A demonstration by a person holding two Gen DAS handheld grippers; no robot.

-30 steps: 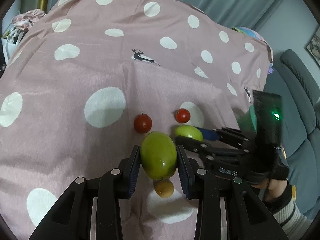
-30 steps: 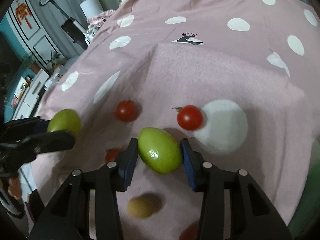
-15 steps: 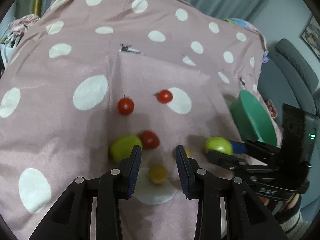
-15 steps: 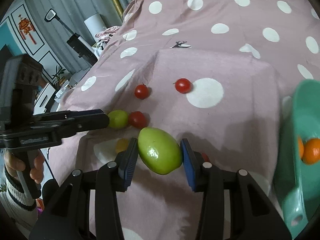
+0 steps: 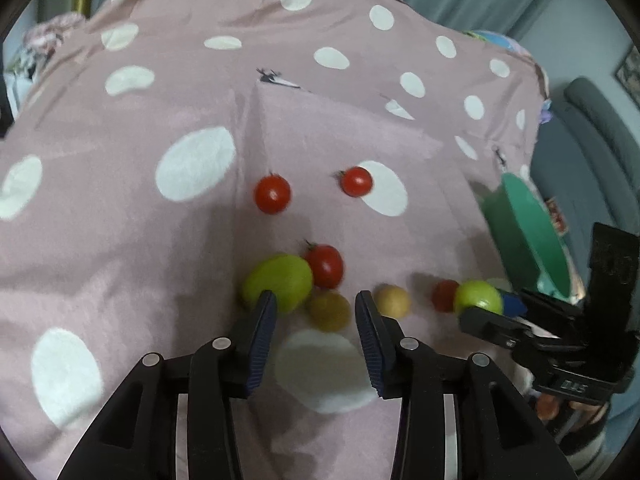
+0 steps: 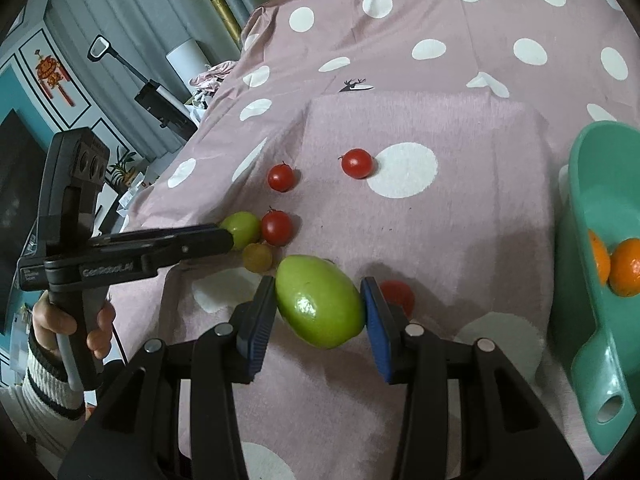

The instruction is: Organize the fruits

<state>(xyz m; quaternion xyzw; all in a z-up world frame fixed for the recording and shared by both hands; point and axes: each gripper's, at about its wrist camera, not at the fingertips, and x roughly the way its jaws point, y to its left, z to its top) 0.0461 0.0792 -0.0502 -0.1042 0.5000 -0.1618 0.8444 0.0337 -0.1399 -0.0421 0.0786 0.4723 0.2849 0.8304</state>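
The right gripper (image 6: 318, 312) clamps a smooth, glossy, egg-shaped green fruit (image 6: 320, 300) between its ribbed blue pads, held above the pink polka-dot cloth (image 6: 460, 220); the fruit's long axis runs slantwise, upper left to lower right, across the jaws. The left gripper (image 5: 316, 320) stands open and empty, its pads either side of a dull yellowish round fruit (image 5: 330, 310), just beside a second oval green fruit (image 5: 278, 282) lying on the cloth and touching a shiny red cherry tomato (image 5: 326, 266). A teal plastic bowl (image 6: 580, 280) at the right holds two oranges (image 6: 626, 268).
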